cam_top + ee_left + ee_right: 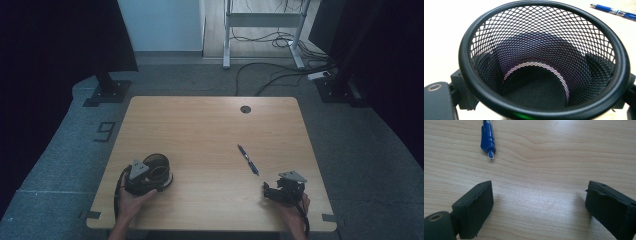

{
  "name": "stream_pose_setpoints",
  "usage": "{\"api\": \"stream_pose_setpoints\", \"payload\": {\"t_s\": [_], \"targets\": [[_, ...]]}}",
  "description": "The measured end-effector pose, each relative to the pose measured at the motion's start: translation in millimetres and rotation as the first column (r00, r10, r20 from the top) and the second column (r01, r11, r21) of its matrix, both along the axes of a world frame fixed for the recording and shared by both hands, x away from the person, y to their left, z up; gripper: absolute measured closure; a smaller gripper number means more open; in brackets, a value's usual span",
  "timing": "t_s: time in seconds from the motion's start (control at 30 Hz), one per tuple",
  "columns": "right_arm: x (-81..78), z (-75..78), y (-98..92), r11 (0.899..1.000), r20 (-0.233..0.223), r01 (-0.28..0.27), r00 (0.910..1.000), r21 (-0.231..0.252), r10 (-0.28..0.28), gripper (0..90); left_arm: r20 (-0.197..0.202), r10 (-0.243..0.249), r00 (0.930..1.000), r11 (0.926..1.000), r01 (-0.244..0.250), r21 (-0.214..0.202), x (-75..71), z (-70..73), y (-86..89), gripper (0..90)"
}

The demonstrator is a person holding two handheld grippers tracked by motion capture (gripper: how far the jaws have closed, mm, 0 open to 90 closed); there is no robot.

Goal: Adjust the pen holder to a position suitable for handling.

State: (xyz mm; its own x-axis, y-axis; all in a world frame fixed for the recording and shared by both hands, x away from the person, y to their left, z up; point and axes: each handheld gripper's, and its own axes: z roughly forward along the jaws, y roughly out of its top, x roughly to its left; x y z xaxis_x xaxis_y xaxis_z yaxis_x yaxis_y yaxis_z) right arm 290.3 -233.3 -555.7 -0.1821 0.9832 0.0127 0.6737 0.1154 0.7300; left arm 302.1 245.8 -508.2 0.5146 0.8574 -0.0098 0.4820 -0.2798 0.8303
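A black mesh pen cup sits at the table's front left, and my left gripper is shut on it. In the left gripper view the cup turns its mouth to the camera, with one jaw on each side of its wall; nothing lies inside. A blue pen lies flat right of the table's middle, and its far end shows beyond the cup's rim. My right gripper rests open near the front right, just short of the pen. The pen's near end lies ahead and left of the open gripper.
The wooden table has a round cable hole near its far edge. Black stand feet and a white desk frame with loose cables stand on the carpet beyond. A "9" mark is taped on the floor at left.
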Motion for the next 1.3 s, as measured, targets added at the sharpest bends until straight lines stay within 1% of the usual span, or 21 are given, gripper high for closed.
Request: {"api": "stream_pose_setpoints", "payload": {"t_s": [0.3,0.43,0.67,0.87,1.03,1.3], "targets": [[0.0,0.0,0.0,1.000,0.000,0.000,1.0000,0.000,0.000,7.2,0.007,-0.028,0.9996,0.9996,0.028,-0.002,-1.4,6.1,-12.7,10.7],[0.0,0.0,0.0,1.000,0.000,0.000,1.0000,0.000,0.000,7.2,0.007,-0.038,0.9992,0.9992,0.038,-0.009,-0.2,9.0,-17.5,10.7],[0.0,0.0,0.0,1.000,0.000,0.000,1.0000,0.000,0.000,7.3,0.011,-0.045,0.9989,0.9990,0.045,-0.007,1.8,12.0,-23.9,10.7],[0.0,0.0,0.0,1.000,0.000,0.000,1.0000,0.000,0.000,7.3,0.017,-0.052,0.9985,0.9986,0.052,-0.009,6.5,16.4,-31.2,10.7],[0.0,0.0,0.0,1.000,0.000,0.000,1.0000,0.000,0.000,7.4,0.022,-0.069,0.9974,0.9976,0.069,-0.006,11.5,20.5,-41.3,10.7],[-0.1,0.0,-0.2,1.000,0.002,0.003,1.0000,-0.001,-0.003,7.9,0.020,-0.082,0.9964,0.9966,0.082,-0.004,18.8,24.8,-55.0,10.7]]}}
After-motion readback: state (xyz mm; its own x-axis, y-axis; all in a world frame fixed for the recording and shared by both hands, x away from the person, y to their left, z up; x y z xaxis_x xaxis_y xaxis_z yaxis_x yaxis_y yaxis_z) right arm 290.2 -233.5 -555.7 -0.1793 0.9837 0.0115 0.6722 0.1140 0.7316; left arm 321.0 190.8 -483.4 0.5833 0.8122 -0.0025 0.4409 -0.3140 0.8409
